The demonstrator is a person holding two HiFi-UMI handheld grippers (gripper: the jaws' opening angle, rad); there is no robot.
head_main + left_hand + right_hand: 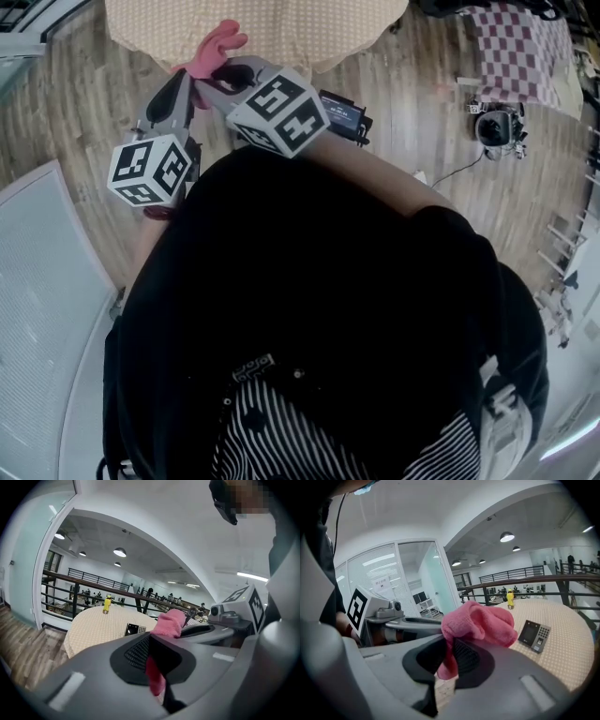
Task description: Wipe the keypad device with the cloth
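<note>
Right gripper view, not head view: keypad device nr cloth

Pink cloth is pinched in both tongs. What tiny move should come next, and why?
Probably carry the cloth forward and down onto the keypad. The left tongs and right tongs are both shut on the cloth, holding it up in the air, while the keypad lies apart on the table, not touched by it.
</note>
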